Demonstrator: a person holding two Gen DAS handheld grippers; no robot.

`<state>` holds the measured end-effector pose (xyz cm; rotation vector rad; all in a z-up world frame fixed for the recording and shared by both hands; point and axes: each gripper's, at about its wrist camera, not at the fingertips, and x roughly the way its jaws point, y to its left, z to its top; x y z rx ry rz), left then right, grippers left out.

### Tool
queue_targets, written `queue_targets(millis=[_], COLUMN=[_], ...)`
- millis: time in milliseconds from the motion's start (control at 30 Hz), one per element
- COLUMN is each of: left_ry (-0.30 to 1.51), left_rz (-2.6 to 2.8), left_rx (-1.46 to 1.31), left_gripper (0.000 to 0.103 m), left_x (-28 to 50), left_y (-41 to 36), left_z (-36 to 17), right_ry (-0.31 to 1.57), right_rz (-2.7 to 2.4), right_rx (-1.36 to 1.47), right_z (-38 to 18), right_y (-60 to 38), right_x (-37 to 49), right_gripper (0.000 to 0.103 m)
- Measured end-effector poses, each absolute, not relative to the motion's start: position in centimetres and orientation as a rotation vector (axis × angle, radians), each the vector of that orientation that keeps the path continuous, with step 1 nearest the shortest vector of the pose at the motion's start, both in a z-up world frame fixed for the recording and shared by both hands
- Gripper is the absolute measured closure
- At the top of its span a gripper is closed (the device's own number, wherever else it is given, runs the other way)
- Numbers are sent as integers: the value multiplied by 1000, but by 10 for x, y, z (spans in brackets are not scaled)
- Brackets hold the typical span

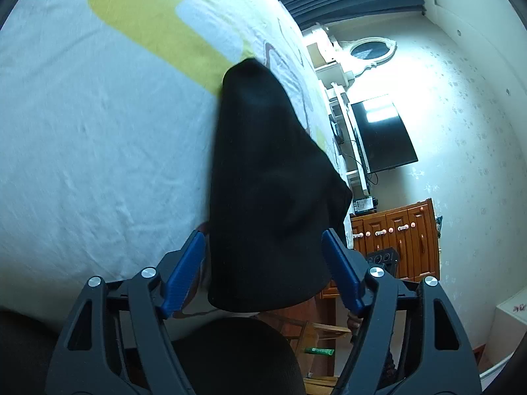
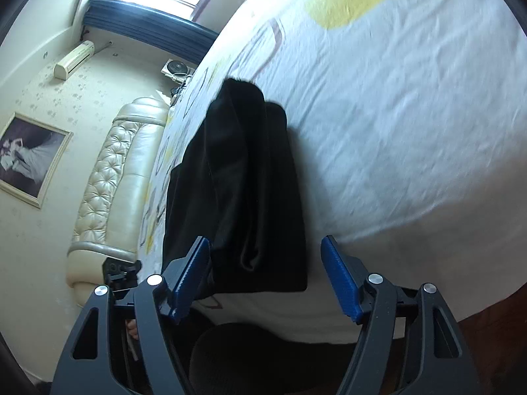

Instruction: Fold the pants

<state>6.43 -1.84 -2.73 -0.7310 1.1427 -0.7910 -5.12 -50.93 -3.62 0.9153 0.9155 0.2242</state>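
We see the pants (image 1: 273, 181) lying on the bed (image 1: 82, 164) in a narrow folded stack near its edge. Left gripper (image 1: 263, 270) and right gripper (image 2: 265, 273) jaws wide apart, holding nothing. Folding looks mostly done; maybe one more fold left.

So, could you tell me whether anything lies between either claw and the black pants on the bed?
Nothing visible does: the black pants lie directly ahead of the open left claw and right claw.
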Motion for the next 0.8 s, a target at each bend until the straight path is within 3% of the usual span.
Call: queue_targets(millis=[167, 300, 733, 767, 800], left_ry=[1121, 1206, 1203, 1194, 1184], left_rz=[-799, -769, -835, -831, -807], left_rx=[-625, -606, -575, -539, -468], left_gripper=[13, 13, 13, 20, 37], left_x=[101, 137, 196, 194, 192], left_y=[-15, -27, -95, -98, -104], left_z=[-23, -41, -46, -45, -43], right_ry=[922, 961, 928, 938, 959], right_rz=[234, 259, 397, 393, 371], right_rx=[857, 863, 985, 960, 936], right_z=[-26, -36, -61, -61, -62], right_y=[-519, -518, -516, -512, -511], right_x=[-17, 21, 79, 79, 79], right_gripper=[27, 27, 28, 32, 45])
